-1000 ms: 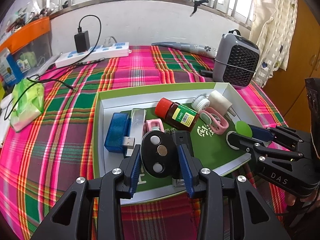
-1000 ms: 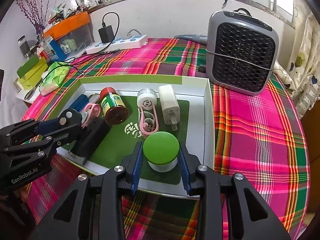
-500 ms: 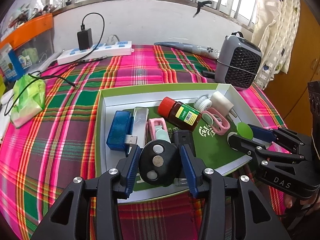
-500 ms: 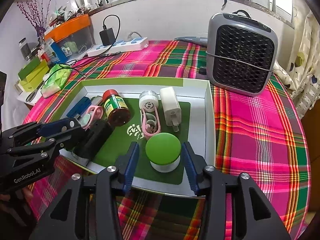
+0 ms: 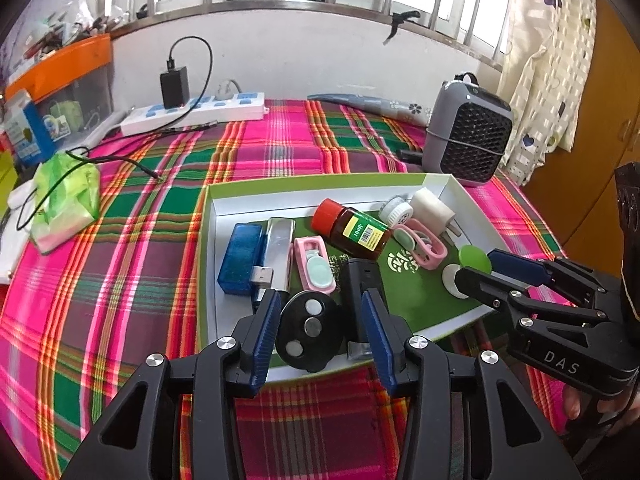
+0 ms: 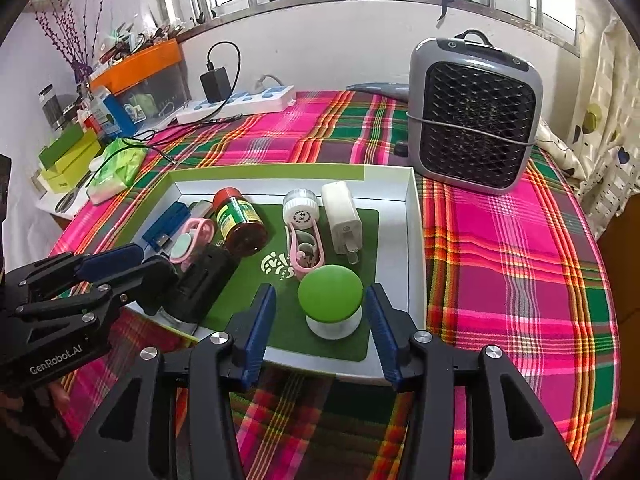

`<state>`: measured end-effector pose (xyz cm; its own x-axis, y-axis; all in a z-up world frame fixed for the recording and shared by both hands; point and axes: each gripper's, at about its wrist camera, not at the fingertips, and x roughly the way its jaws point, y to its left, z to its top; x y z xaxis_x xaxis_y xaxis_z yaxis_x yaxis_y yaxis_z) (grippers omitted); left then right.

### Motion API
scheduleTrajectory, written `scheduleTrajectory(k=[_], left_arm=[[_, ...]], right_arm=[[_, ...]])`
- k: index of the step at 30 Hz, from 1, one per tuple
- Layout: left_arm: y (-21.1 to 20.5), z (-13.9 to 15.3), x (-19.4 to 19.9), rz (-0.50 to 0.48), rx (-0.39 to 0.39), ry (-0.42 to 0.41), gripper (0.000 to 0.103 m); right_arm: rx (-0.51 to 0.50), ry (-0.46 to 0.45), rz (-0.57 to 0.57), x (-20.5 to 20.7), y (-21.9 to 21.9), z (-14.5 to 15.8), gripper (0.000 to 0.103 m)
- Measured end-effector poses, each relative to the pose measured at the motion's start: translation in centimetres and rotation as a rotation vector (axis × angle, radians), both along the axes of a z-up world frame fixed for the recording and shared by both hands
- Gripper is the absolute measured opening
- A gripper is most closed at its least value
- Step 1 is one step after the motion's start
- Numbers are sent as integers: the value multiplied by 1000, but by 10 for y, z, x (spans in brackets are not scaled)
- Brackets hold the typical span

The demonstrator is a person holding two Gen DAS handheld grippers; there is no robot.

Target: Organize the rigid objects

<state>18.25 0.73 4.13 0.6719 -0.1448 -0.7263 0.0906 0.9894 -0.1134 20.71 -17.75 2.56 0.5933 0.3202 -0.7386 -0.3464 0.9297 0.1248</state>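
A white tray with a green rim (image 5: pixel 210 240) (image 6: pixel 414 216) lies on the plaid cloth and holds several small objects. My left gripper (image 5: pixel 320 316) is open around a round black object with three buttons (image 5: pixel 310 336) at the tray's near edge; its jaws stand clear of it. My right gripper (image 6: pixel 318 312) is open around a green-capped white knob (image 6: pixel 331 306), not touching it. Further in lie a brown bottle with red cap (image 5: pixel 352 229), a blue block (image 5: pixel 240 258), a silver USB stick (image 5: pixel 276 252), pink clips (image 5: pixel 314 264), a white charger (image 6: pixel 342 222).
A grey heater (image 6: pixel 474 116) stands behind the tray's right corner. A white power strip with a black adapter (image 5: pixel 192 110) lies at the back. A green packet (image 5: pixel 64 204) and a cable lie left. Boxes and clutter line the far left.
Both grippers have opened, the left off the black round object and the right off the green-capped knob, and both have drawn back a little. The two objects now rest in the tray.
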Motion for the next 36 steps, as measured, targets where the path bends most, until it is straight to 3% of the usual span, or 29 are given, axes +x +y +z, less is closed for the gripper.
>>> scheduleTrajectory(k=[15,25,36], left_arm=[[1,18,-53,23,0,-30,42],[2,0,-83,56,10,2,42],[-6,-19,-100,56,23,36,42]], right_arm=[[-19,-84,-6,-52,6,26,48],[-16,-27,-37,-83,10,7,48],[-82,10,-83,-105,6,-13,48]])
